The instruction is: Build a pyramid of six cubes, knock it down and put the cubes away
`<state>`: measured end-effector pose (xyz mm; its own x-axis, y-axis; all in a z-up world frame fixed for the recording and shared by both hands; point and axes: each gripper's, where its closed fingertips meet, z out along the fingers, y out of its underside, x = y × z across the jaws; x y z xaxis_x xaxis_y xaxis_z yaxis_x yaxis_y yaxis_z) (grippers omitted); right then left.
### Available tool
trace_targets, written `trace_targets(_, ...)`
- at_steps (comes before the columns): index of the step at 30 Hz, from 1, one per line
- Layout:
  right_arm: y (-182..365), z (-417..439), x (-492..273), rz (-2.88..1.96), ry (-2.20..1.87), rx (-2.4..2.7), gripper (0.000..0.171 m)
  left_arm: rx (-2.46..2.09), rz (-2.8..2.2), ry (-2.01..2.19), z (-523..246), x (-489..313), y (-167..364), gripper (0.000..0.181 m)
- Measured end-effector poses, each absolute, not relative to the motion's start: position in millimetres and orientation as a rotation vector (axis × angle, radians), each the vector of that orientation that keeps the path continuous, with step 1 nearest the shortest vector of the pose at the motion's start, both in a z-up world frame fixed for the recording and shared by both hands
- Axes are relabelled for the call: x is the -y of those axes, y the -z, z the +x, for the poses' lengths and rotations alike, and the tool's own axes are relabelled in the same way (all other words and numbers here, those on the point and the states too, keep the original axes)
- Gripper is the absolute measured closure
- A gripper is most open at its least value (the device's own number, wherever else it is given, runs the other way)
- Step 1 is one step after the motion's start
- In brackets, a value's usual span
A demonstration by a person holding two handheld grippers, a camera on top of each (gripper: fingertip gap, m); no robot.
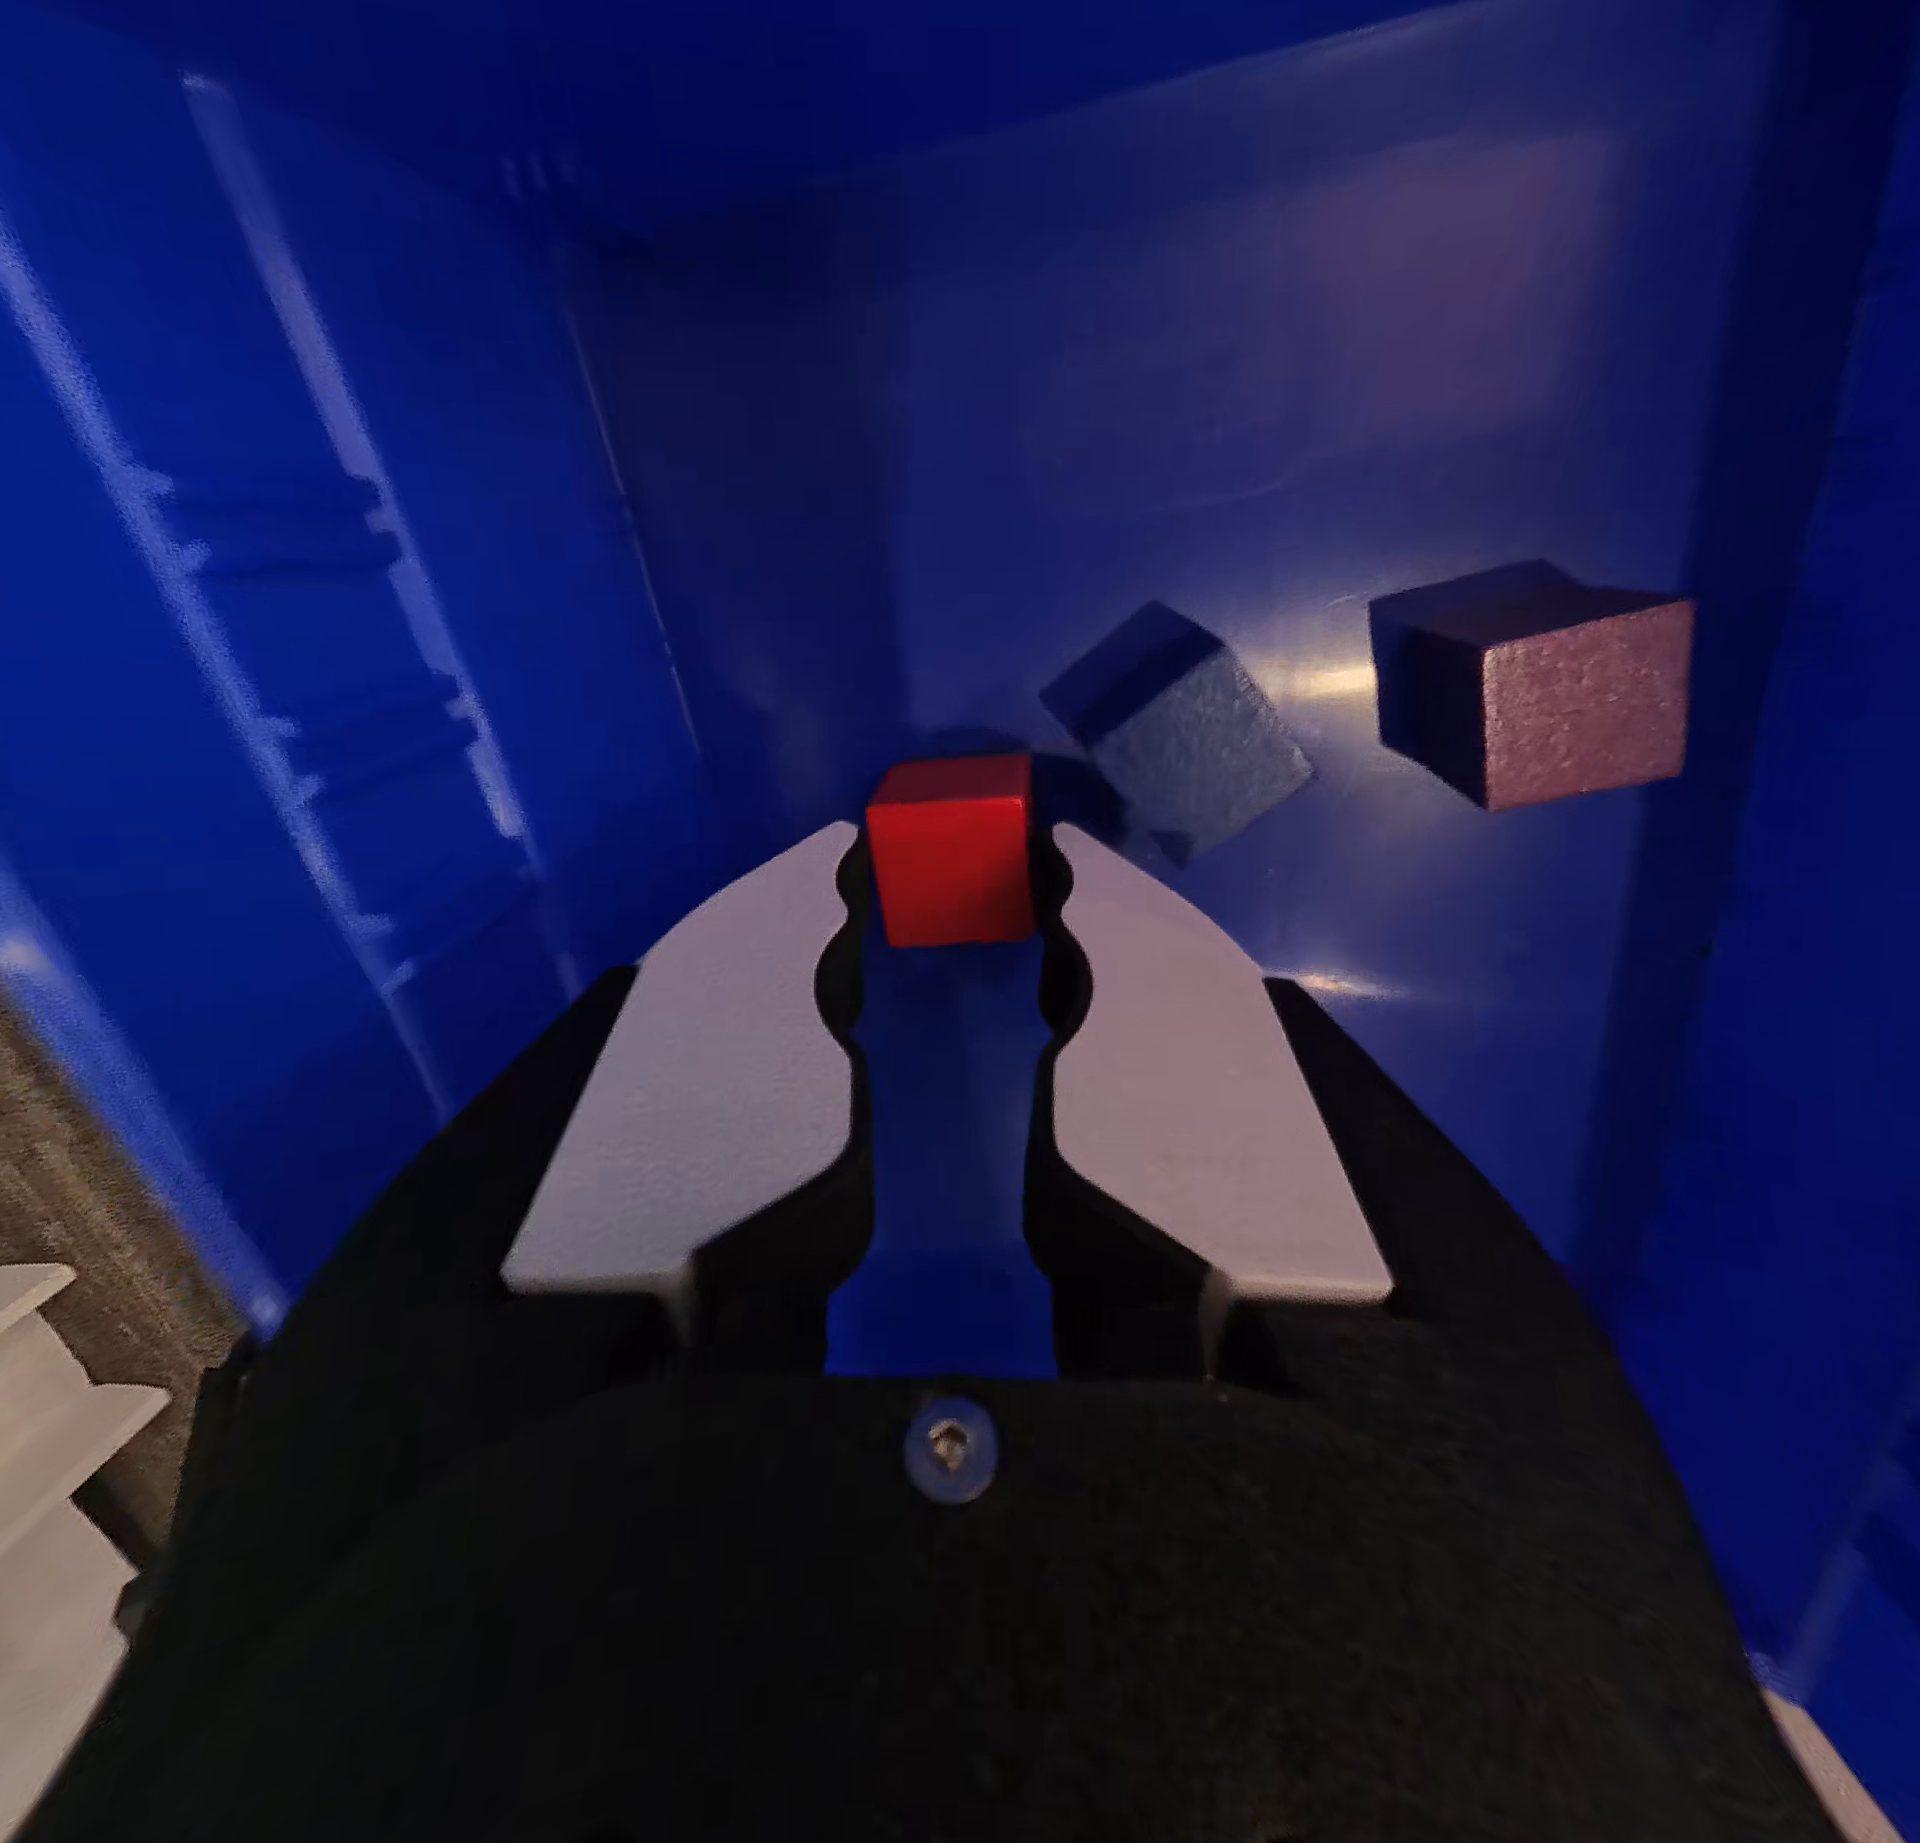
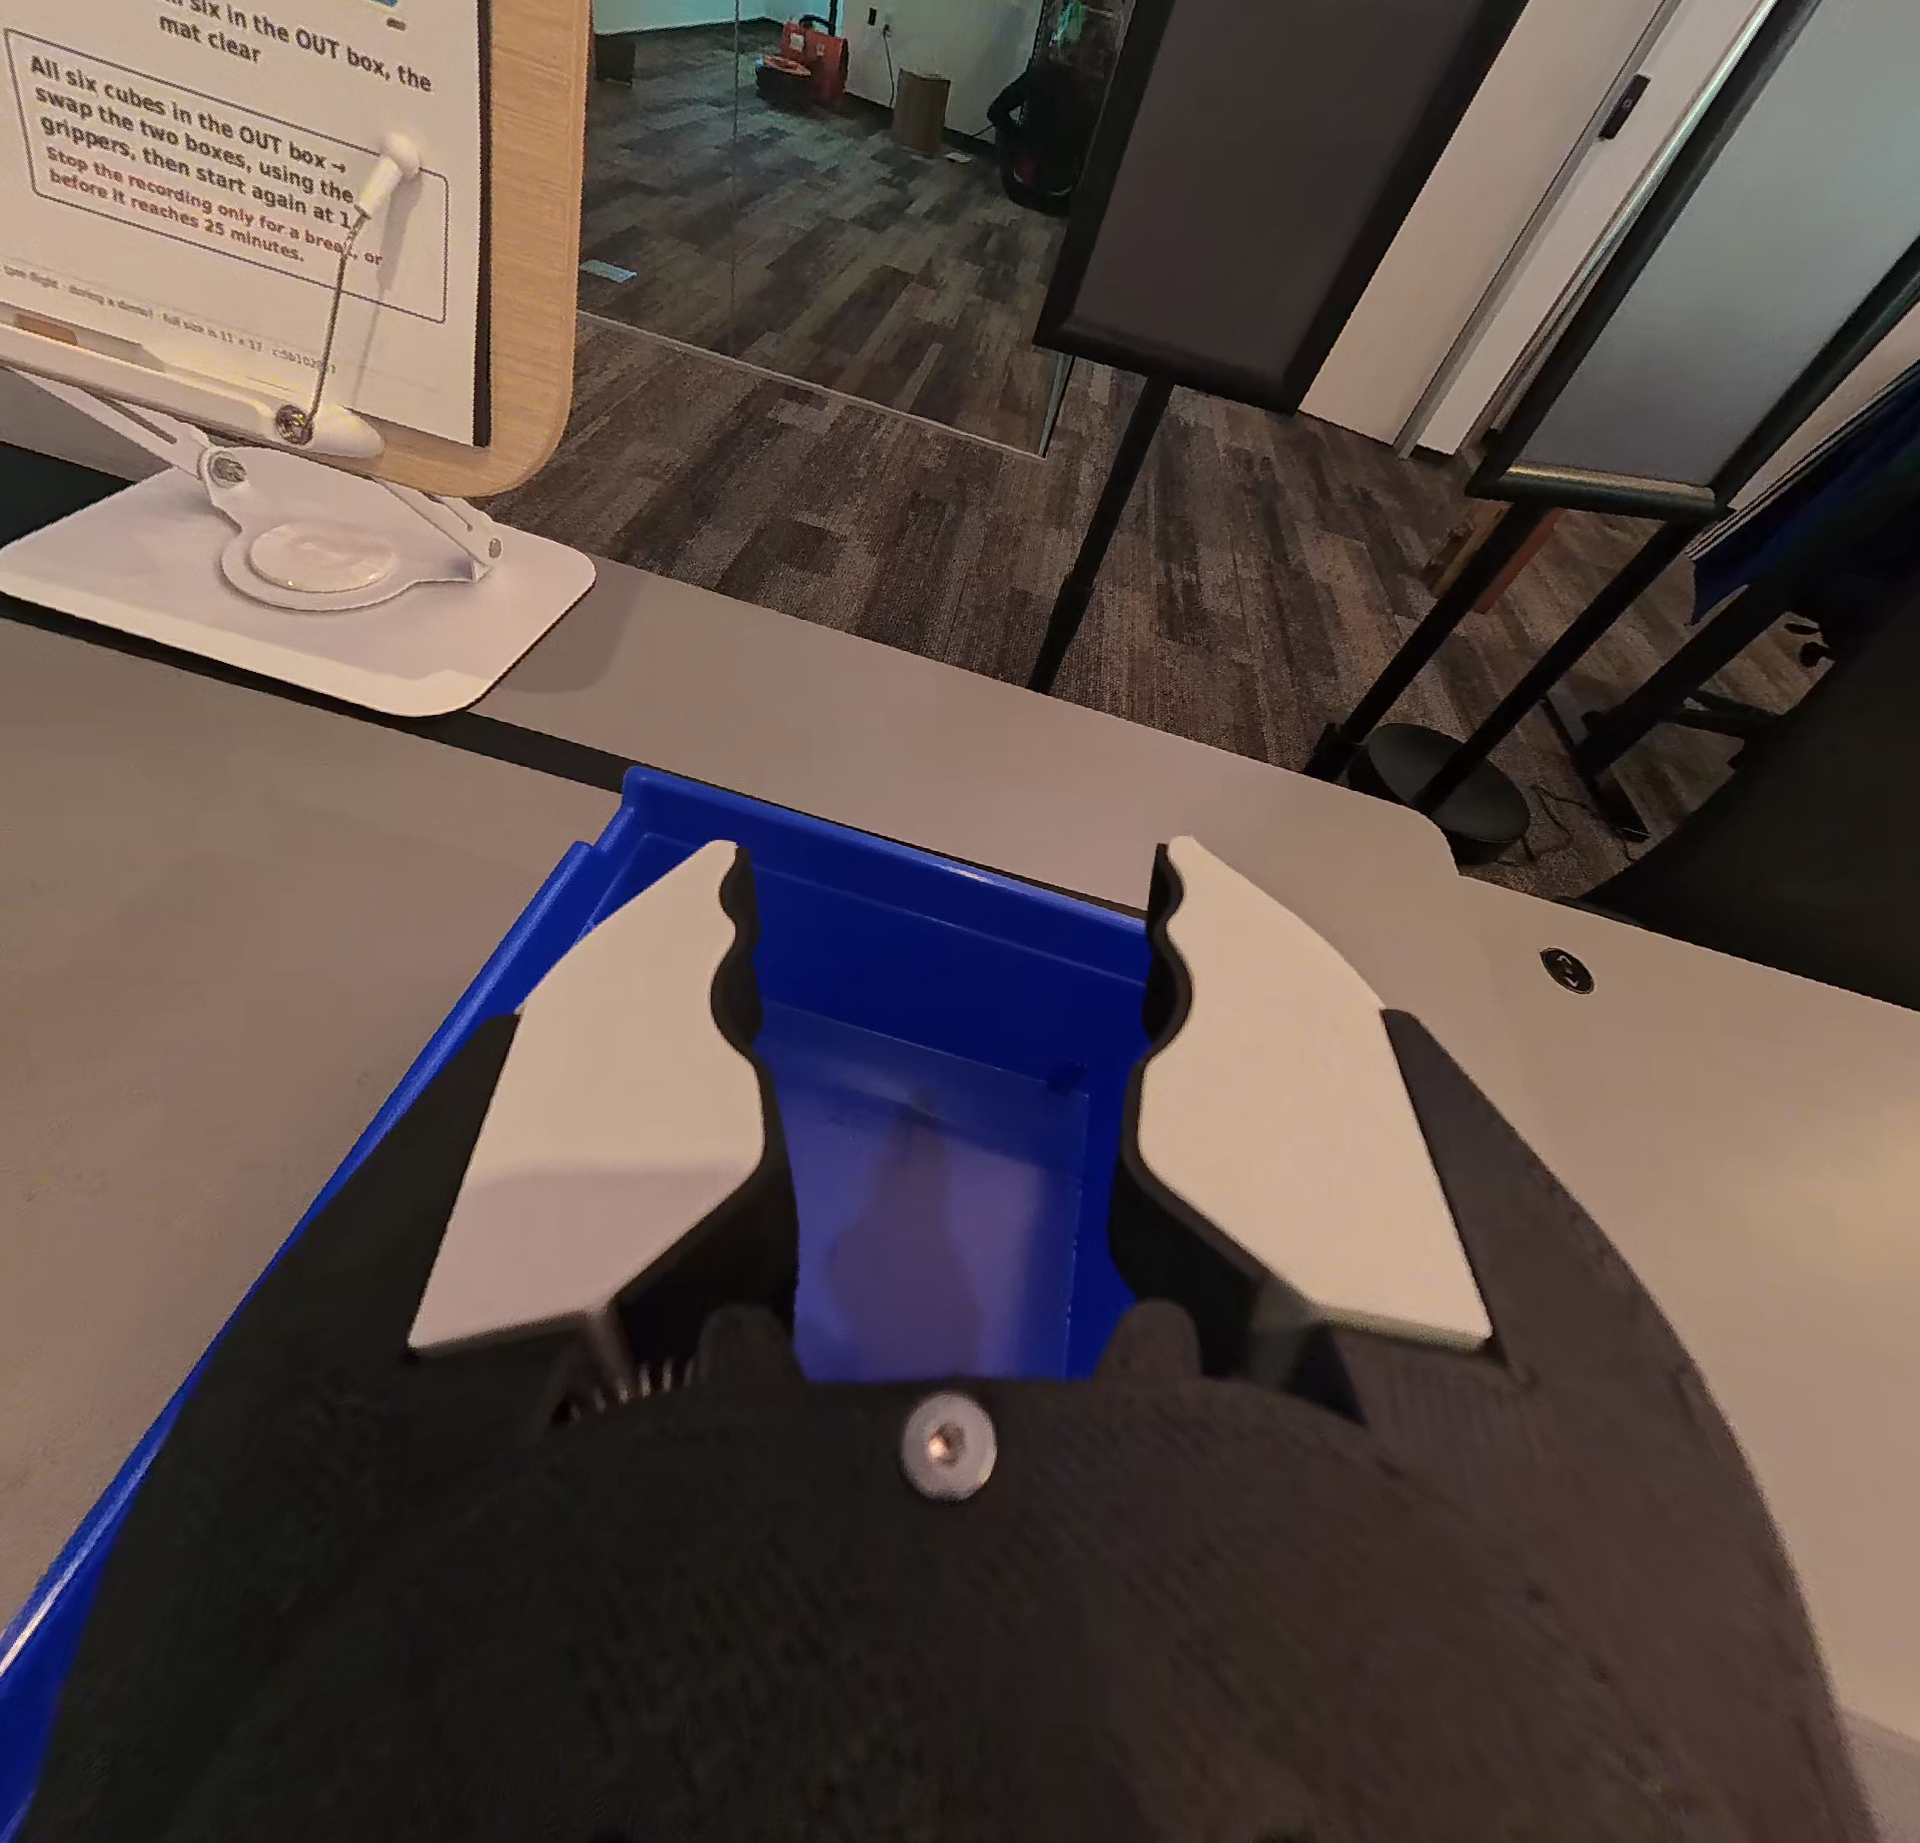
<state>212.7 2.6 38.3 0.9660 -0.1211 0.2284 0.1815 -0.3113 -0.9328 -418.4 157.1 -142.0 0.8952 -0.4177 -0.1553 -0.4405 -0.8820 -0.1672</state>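
Holding: my left claw (image 1: 951,848) reaches inside a blue bin (image 1: 520,443); its tips are pressed on either side of a red cube (image 1: 951,853); I cannot tell whether the cube is touching the bin floor
Left claw state: clamped on the red cube, the black inner pads against its two side faces
Blue cube (image 1: 1184,744): lying on the bin floor just right of the red cube and beyond it; turned at an angle; apart from the claw
Purple cube (image 1: 1527,692): on the bin floor farther right, near the right wall; well apart from the red cube
Bin surroundings: a strip of grey carpet (image 1: 73,1170) shows past the bin's left wall in my left wrist view
Right claw (image 2: 945,858): fingers spread wide apart with nothing between them; I hold it over a second blue bin (image 2: 894,858); what I see of that bin's floor between the fingers is bare
Table (image 2: 260,910): grey; carries the second bin
Instruction sheet (image 2: 239,131): printed page on a wood-edged board on a white stand (image 2: 312,588), at the far left of the table
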Motion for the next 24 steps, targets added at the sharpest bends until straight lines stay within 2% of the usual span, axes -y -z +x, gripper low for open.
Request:
trace_targets(3, -37, 212, -3, -1.868, 0.301, 0.048, 0.098, -0.605, -2.791, -0.202, -426, -160, 116, 0.152)
trace_targets(7, -36, 211, -4, -1.875, 0.309, 0.056, 0.098, -0.573, -2.511, -0.073, -402, -157, 37, 0.152)
trace_targets(10, -35, 209, -6, -1.878, 0.314, 0.067, 0.098, -0.763, -2.192, 0.283, -315, -124, -29, 0.153)
trace_targets(13, -35, 207, -6, -1.876, 0.316, 0.078, 0.098, -1.088, -1.889, 0.631, -207, -57, -64, 0.153)
trace_targets(15, -35, 205, -7, -1.881, 0.319, 0.087, 0.098, -1.331, -1.736, 0.761, -146, -6, -57, 0.153)
trace_targets(17, -34, 203, -8, -1.886, 0.322, 0.099, 0.098, -1.561, -1.618, 0.728, -101, 30, -29, 0.153)
trace_targets(22, -33, 201, -8, -1.893, 0.334, 0.118, 0.098, -1.914, -1.48, 0.203, -56, 36, 63, 0.153)
trace_targets(24, -34, 201, -9, -1.891, 0.332, 0.117, 0.098, -1.977, -1.534, 0.129, -51, 37, 89, 0.153)
